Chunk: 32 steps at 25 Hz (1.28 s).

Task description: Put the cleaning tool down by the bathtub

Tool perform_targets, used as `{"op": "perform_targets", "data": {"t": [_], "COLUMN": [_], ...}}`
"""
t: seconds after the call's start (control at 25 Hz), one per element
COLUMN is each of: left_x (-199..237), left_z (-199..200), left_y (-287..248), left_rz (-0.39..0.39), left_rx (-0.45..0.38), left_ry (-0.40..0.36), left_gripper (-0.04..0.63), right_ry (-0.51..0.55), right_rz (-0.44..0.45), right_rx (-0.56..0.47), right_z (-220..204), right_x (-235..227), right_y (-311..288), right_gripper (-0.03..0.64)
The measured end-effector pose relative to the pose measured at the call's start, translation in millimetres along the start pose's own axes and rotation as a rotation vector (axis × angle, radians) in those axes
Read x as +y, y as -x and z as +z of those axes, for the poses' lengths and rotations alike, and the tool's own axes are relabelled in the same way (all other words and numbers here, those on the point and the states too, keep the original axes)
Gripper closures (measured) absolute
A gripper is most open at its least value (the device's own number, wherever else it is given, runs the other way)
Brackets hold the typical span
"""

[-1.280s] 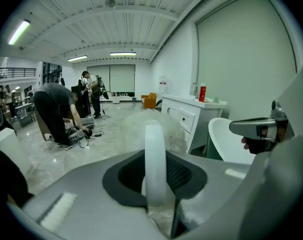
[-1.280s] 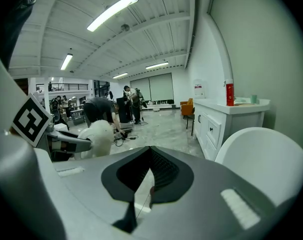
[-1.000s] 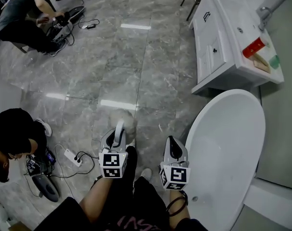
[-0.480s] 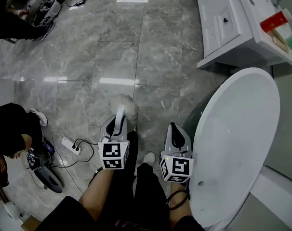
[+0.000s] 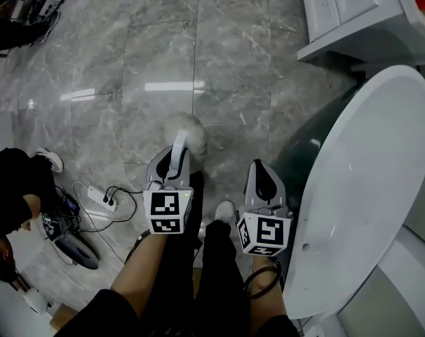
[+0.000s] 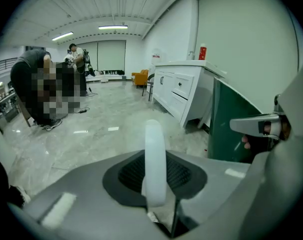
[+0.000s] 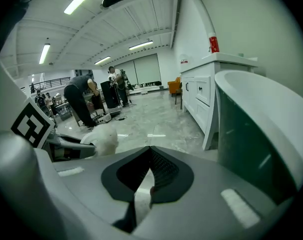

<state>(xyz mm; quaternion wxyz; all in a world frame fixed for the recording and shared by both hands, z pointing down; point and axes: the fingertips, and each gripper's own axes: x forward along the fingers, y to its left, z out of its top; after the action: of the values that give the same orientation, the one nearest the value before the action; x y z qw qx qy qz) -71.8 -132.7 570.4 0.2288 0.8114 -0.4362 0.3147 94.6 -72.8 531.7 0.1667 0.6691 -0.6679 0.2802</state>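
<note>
Step in hand, by my judgement: the carry to the tub was done and the set-down had not begun.

The left gripper (image 5: 172,161) was clamped on the white plastic handle of a fluffy white duster (image 5: 186,133). The left gripper view showed the handle (image 6: 154,159) upright between jaws closed narrow upon it. The fluffy head hung forward of the gripper, above the grey marble-tiled floor (image 5: 163,48); I could not tell whether it touched. The right gripper (image 5: 261,177) stood just beside, its jaws brought together on nothing. To its right lay the white oval bathtub (image 5: 367,174) with its dark green outer wall, close at hand.

The next move, as I judged it, called for lowering the left gripper toward the bare floor between my feet and the tub wall, laying the duster flat, then parting the jaws – the handle is light and should drop cleanly.

Surroundings: a person in black (image 5: 16,195) crouched at the far left, with a white power strip (image 5: 100,199) and its cables near. A white vanity cabinet (image 5: 346,5) stood beyond the tub. My own white shoe (image 5: 225,211) sat under the grippers – the likeliest obstruction.
</note>
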Motion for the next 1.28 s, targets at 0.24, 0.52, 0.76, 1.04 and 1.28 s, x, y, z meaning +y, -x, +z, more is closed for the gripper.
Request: {"op": "perform_targets", "data": {"t": [0.24, 0.52, 0.76, 1.04, 1.28], "left_x": [-5, -9, -11, -18, -17], "left_z": [-27, -52, -91, -136, -166], "left_y": [-30, -70, -102, -141, -173], "left_rz": [-0.015, -0.03, -0.042, -0.066, -0.076], "left_rx": [0.032, 0.04, 0.068, 0.097, 0.112], "left_ry": [-0.005, -0.016, -0.009, -0.032, -0.025], "left_gripper": [0.514, 0.514, 0.514, 0.514, 0.514], "right_ry": [-0.03, -0.039, -0.052, -0.061, -0.079], "right_rz": [-0.021, -0.012, -0.014, -0.017, -0.014], "right_rx": [0.034, 0.053, 0.066, 0.103, 0.136], "right_z": [-35, -72, -110, -161, -201], "right_x": [-13, -23, -31, -44, -49], "right_y": [-20, -53, -75, -94, -115], "right_gripper": [0.607, 0.607, 0.607, 0.607, 0.607]}}
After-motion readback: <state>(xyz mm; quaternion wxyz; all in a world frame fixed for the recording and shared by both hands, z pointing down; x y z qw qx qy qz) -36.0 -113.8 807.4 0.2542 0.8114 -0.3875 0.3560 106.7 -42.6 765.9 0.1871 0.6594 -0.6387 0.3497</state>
